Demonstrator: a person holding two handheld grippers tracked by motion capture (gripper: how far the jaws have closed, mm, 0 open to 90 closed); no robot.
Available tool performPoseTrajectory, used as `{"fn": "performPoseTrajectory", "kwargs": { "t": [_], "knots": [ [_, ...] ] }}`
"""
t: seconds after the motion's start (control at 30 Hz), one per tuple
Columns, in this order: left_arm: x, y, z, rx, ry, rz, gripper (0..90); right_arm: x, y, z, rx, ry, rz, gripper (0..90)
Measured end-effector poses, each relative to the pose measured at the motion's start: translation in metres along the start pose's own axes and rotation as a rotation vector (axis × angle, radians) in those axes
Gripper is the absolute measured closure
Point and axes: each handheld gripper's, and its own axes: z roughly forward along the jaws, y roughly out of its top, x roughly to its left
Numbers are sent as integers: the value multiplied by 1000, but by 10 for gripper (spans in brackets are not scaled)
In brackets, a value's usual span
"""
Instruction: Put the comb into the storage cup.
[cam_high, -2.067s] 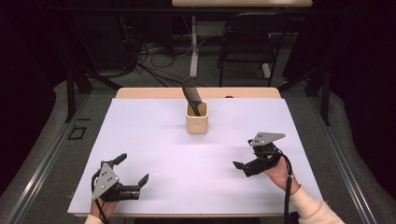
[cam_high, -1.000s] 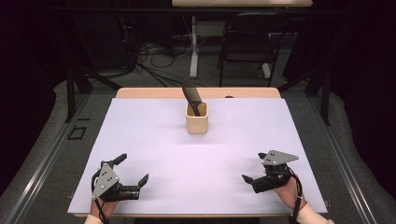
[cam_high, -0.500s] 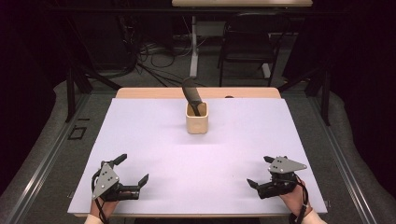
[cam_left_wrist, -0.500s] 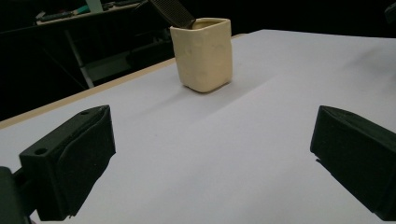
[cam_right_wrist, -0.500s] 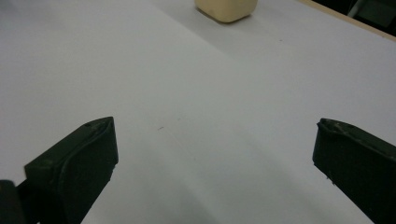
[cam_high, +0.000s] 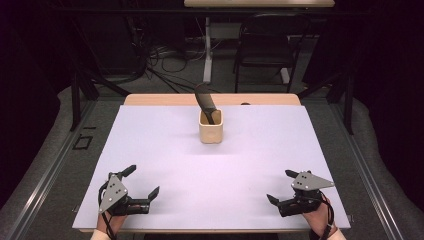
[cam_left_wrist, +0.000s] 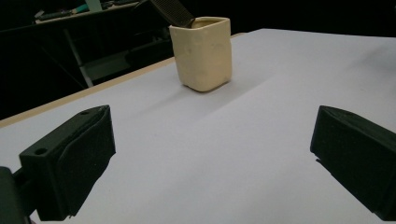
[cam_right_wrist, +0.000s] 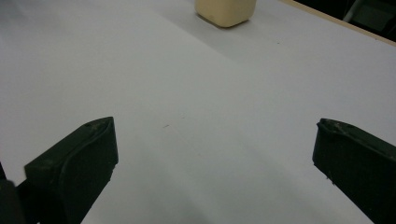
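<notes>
At the far middle of the white counter (cam_high: 260, 150), a cream cup (cam_high: 210, 128) holding a dark comb (cam_high: 204, 101) that leans up and left stands well ahead of the left gripper (cam_high: 142, 181) and right gripper (cam_high: 281, 187), both spread wide and empty, about equally distant at the near corners.

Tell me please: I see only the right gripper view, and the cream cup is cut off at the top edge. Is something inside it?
Observer: Yes. A dark comb-like tool stands in the cup and leans out over its far rim.
Operator: And where is the left gripper?
Observer: The left gripper is low at the front left corner of the table, far from the cup, with its jaws wide apart and nothing between them.
</notes>
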Motion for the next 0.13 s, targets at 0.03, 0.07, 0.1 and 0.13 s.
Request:
{"fn": "performPoseTrajectory", "kwargs": {
  "t": [0.03, 0.07, 0.1, 0.13],
  "knots": [
    [0, 0, 0, -1, 0, -1, 0, 0, 0, 0, 3, 2, -2, 0],
    [0, 0, 0, -1, -1, -1, 0, 0, 0, 1, 2, 8, 1, 0],
    [0, 0, 0, 2, -2, 1, 0, -1, 0, 1, 7, 7, -2, 0],
    [0, 0, 0, 3, -2, 1, 0, -1, 0, 1, 8, 8, -2, 0]
  ]
}}
